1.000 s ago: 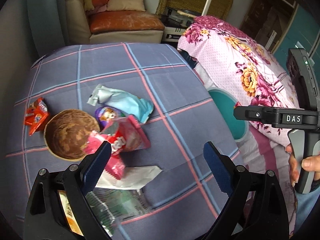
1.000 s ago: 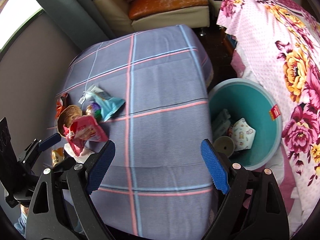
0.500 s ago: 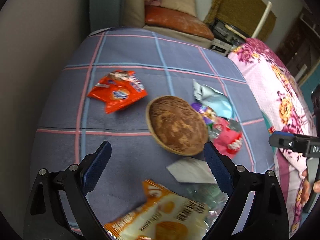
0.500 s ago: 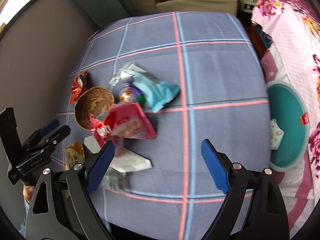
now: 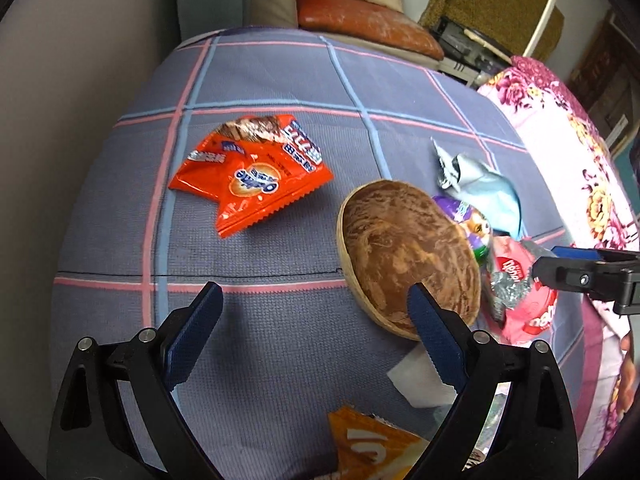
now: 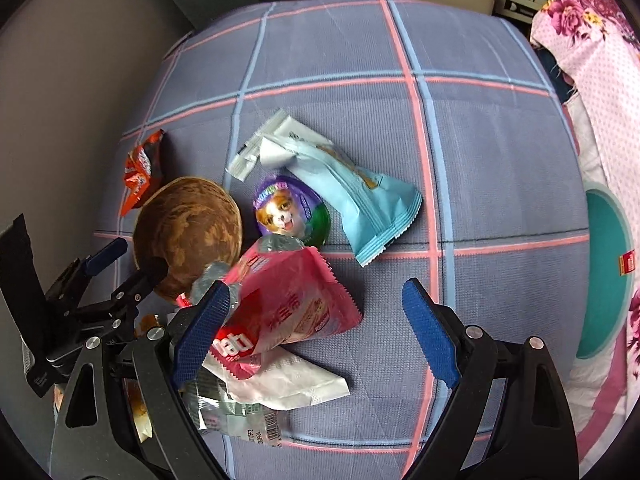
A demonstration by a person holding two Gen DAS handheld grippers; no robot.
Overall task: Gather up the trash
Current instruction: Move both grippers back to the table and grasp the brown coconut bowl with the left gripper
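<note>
Trash lies on a blue checked tablecloth (image 5: 260, 320): an orange wrapper (image 5: 248, 176), a brown coconut-shell bowl (image 5: 408, 260), a light blue wrapper (image 6: 360, 200), a purple round lid with a cat picture (image 6: 288, 208), a pink wrapper (image 6: 288, 304), a white tissue (image 6: 296, 384) and a clear wrapper (image 6: 232, 416). My left gripper (image 5: 314, 300) is open over bare cloth, its right finger at the bowl's near edge. My right gripper (image 6: 316, 292) is open above the pink wrapper, which sits by its left finger. Neither holds anything.
A teal bin (image 6: 604, 280) stands off the table's right edge beside a floral pink cover (image 6: 600, 60). A yellow-orange packet (image 5: 372, 448) lies under the left gripper. A grey wall runs along the left; a sofa (image 5: 360, 20) is behind.
Both grippers have swung left across the table and come lower. The left went from the pink wrapper to the cloth by the bowl; the right left the bin side for the wrapper pile. Both stayed open.
</note>
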